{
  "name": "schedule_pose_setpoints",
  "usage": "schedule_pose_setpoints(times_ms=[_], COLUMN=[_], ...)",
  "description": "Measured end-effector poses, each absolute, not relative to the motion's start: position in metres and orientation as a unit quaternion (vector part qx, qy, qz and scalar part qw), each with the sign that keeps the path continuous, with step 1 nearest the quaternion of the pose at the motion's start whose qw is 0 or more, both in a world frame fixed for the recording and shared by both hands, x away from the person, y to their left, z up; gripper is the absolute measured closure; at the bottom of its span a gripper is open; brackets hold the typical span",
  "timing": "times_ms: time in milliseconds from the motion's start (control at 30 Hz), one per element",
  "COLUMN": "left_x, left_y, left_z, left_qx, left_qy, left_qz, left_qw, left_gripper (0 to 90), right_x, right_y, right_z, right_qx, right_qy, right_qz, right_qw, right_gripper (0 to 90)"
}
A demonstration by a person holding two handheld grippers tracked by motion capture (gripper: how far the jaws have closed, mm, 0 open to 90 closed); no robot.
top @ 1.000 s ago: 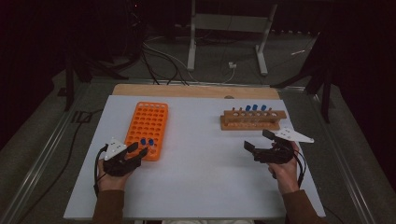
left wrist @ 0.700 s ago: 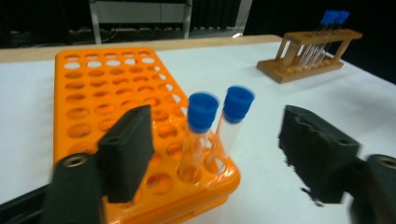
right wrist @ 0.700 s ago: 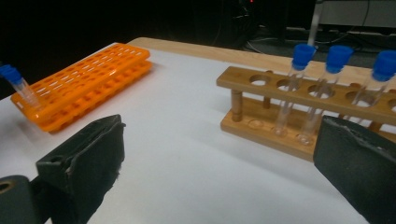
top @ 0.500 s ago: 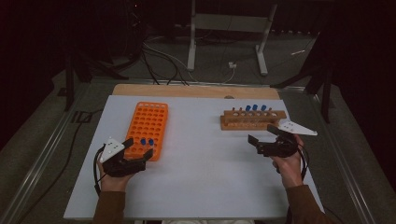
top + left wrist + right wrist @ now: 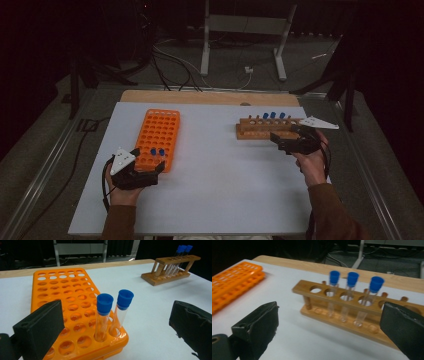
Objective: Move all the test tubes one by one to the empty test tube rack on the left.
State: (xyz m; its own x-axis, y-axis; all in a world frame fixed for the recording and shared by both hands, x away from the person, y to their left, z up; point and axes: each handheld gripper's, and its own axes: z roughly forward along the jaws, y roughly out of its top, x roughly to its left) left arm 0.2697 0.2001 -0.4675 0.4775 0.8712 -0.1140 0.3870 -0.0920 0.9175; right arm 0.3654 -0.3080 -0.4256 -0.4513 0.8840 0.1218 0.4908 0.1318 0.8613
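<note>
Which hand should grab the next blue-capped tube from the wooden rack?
The right. Its gripper is open beside the wooden rack, with three blue-capped tubes just ahead. The left gripper sits far off by the orange rack.

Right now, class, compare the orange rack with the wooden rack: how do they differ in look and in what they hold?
The orange rack is a flat plastic block with many small holes in a grid; the wooden rack is an open frame with one row of larger holes. The orange rack holds two blue-capped tubes at its near corner; the wooden rack holds three, side by side. Both stand on the white table, and all tubes are clear and upright.
</note>
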Motion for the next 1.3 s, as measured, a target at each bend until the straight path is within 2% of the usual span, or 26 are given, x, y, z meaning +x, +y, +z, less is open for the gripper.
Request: schedule_pose_setpoints(times_ms=[100, 233, 400, 600, 933, 1233, 1300], left_x=[0.270, 0.270, 0.270, 0.271, 0.271, 0.271, 0.271], left_y=[0.200, 0.199, 0.199, 0.200, 0.199, 0.200, 0.201], left_z=[-0.468, -0.469, -0.470, -0.471, -0.472, -0.473, -0.473], left_qx=[0.698, 0.699, 0.699, 0.699, 0.700, 0.701, 0.700], left_qy=[0.451, 0.450, 0.451, 0.454, 0.454, 0.454, 0.454], left_qz=[0.240, 0.238, 0.237, 0.236, 0.235, 0.233, 0.233], left_qw=[0.502, 0.501, 0.501, 0.500, 0.498, 0.499, 0.499], left_gripper=[0.8, 0.7, 0.8, 0.8, 0.8, 0.8, 0.8], right_x=[0.374, 0.387, 0.401, 0.417, 0.434, 0.436, 0.436], right_y=[-0.311, -0.318, -0.325, -0.330, -0.325, -0.312, -0.311], right_z=[-0.427, -0.430, -0.432, -0.439, -0.452, -0.460, -0.460], right_qx=[0.485, 0.497, 0.512, 0.537, 0.539, 0.533, 0.534], right_qy=[0.720, 0.718, 0.708, 0.688, 0.688, 0.698, 0.697], right_qz=[0.444, 0.431, 0.421, 0.429, 0.423, 0.404, 0.403], right_qw=[0.223, 0.226, 0.241, 0.234, 0.240, 0.257, 0.258], right_gripper=[2.1, 7.5, 20.8, 39.7, 62.0, 75.7, 76.3])
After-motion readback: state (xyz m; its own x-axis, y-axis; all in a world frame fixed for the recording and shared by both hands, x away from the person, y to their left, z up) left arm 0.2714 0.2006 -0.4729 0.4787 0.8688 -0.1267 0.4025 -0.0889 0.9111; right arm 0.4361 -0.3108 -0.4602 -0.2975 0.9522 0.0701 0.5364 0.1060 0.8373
